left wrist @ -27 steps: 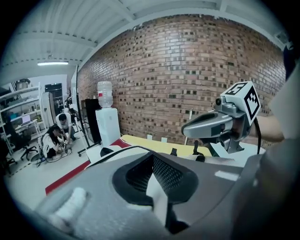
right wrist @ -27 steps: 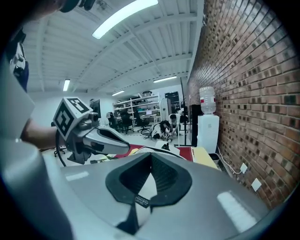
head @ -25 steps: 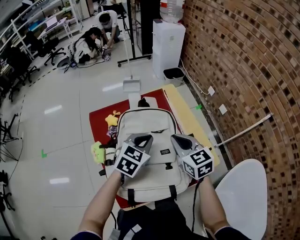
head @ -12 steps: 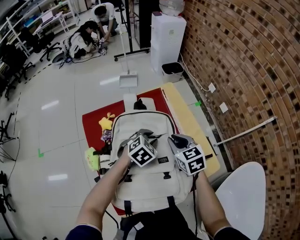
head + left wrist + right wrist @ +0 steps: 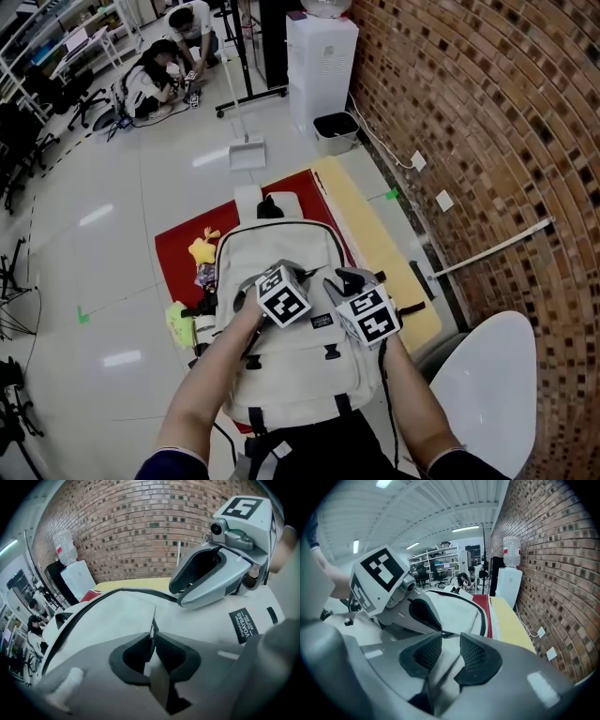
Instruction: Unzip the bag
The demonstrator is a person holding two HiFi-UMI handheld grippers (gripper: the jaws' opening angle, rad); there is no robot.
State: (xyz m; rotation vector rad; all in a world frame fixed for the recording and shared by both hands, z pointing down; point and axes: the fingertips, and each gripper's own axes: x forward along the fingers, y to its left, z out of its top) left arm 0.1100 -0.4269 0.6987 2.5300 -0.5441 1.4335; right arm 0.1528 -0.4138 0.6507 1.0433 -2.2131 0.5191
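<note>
The bag (image 5: 291,375), a pale backpack, lies flat under both grippers with its front up and its top end beyond their tips. The left gripper (image 5: 278,275) and the right gripper (image 5: 345,279) rest side by side on its upper front, close together, both pointing down and away from the person. The head view looks onto their backs and marker cubes, so it does not show either gap; each gripper's own view does. The left gripper view shows its jaws drawn narrow, having just been closing, with a thin dark pull (image 5: 152,629) standing upright between the tips and pinched there. Pale fabric spreads beyond them, and a black label (image 5: 246,624) lies to their right, under the right gripper's body. The right gripper view shows its jaws wide, having just been opening, with nothing gripped and only bag fabric below the gap; the left gripper stands close on its left. The brick wall (image 5: 469,112), right of the right gripper, shows in all three views, as does the water dispenser (image 5: 319,56) far beyond the tips. Only the head view shows the whole red mat (image 5: 178,253) under the bag, a yellow toy (image 5: 200,250) on it beyond and left of the left gripper, and a white seat (image 5: 487,394) behind the right gripper, near the person.
</note>
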